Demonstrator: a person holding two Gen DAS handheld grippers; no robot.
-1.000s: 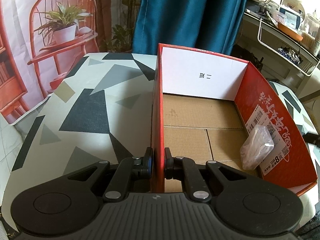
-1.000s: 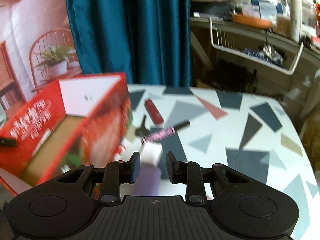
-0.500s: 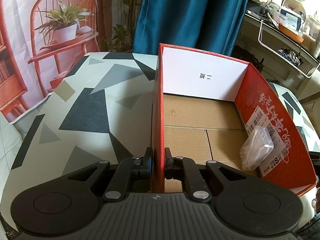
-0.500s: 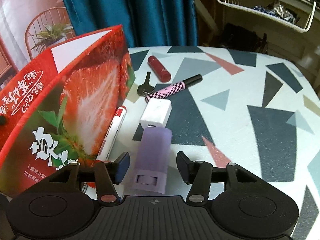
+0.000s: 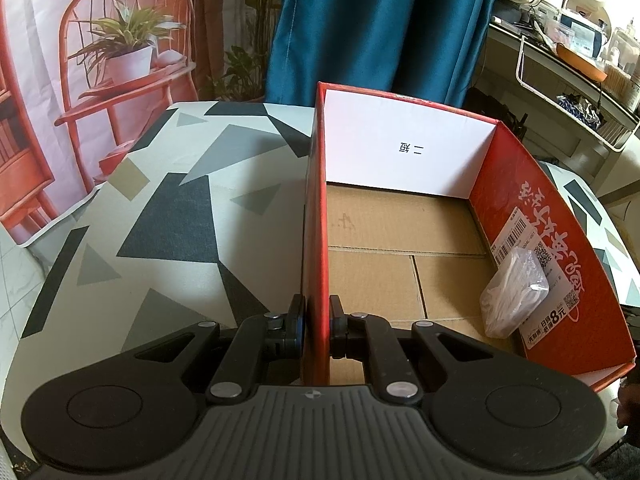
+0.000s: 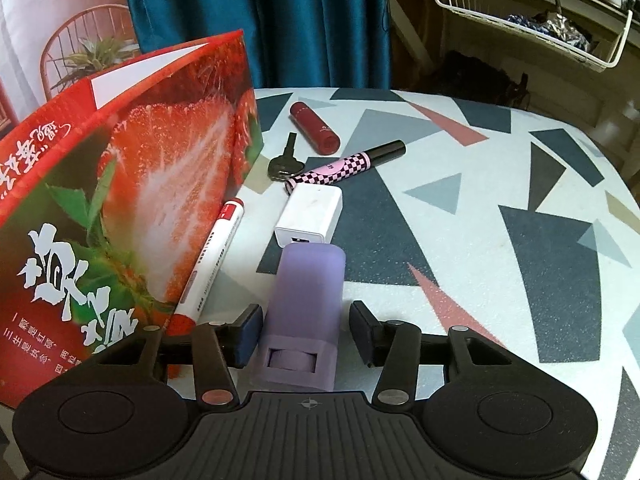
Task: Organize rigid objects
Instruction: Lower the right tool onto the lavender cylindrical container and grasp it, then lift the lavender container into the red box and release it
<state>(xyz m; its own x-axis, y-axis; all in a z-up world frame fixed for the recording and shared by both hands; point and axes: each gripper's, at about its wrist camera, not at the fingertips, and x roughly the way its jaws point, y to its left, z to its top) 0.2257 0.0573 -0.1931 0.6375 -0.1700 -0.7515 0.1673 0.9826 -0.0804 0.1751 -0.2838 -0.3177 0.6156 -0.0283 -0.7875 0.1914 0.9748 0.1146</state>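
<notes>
My left gripper (image 5: pixel 316 326) is shut on the left wall of the red strawberry box (image 5: pixel 316 208), which holds a clear plastic bag (image 5: pixel 514 292) at its right side. In the right wrist view the box (image 6: pixel 132 184) stands at left. My right gripper (image 6: pixel 306 334) is open, its fingers either side of a purple tube (image 6: pixel 306 308) lying on the table, not touching it. Beyond it lie a white charger (image 6: pixel 310 216), a white-and-red marker (image 6: pixel 210 256), a checkered pink pen (image 6: pixel 346 166), a dark key (image 6: pixel 284 162) and a dark red lipstick (image 6: pixel 314 128).
The table (image 6: pixel 520 240) has a cloth with grey, black and pink triangles. A blue curtain (image 6: pixel 260 20) hangs behind it. A white wire basket (image 6: pixel 520 20) and cluttered shelves are at the back right. A backdrop with a red chair (image 5: pixel 100 92) is at left.
My right gripper dropped lower and closer to the table and opened around the purple tube. The left gripper stayed shut on the box wall.
</notes>
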